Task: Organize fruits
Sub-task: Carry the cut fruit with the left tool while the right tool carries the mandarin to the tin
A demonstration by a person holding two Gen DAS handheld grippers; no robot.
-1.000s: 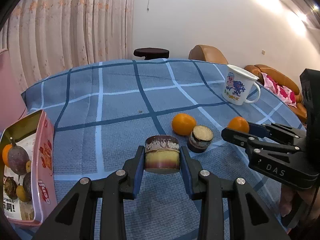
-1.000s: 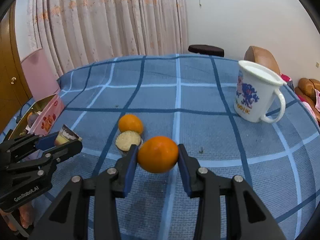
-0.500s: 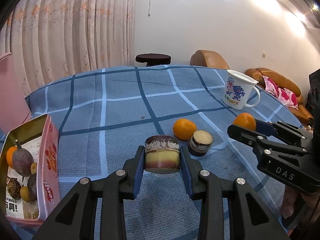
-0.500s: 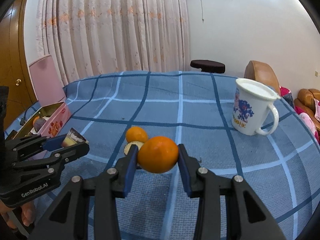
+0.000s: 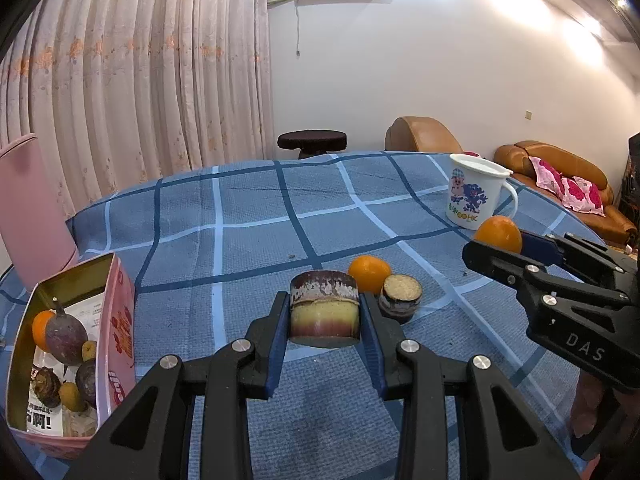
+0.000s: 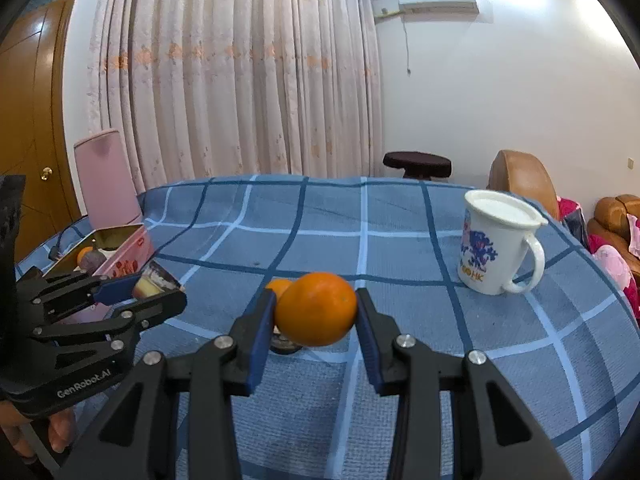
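Note:
My left gripper (image 5: 324, 320) is shut on a short sugarcane piece (image 5: 324, 310), purple and yellow, held above the blue checked tablecloth (image 5: 248, 240). My right gripper (image 6: 316, 312) is shut on an orange (image 6: 316, 308), also held above the cloth; it shows at the right of the left wrist view (image 5: 498, 234). A second orange (image 5: 368, 273) and another sugarcane piece (image 5: 401, 298) lie on the cloth just beyond the left gripper. A pink tin box (image 5: 120, 320) at the left holds several fruits, among them passion fruits and an orange.
A white cartoon mug (image 5: 474, 196) stands at the right on the cloth, also in the right wrist view (image 6: 496, 248). A pink chair (image 6: 106, 184) stands behind the tin. Sofas and a dark stool (image 5: 312, 140) are beyond the table.
Both grippers have risen with their loads and the views now tilt up toward the room. The fruits on the cloth have not moved.

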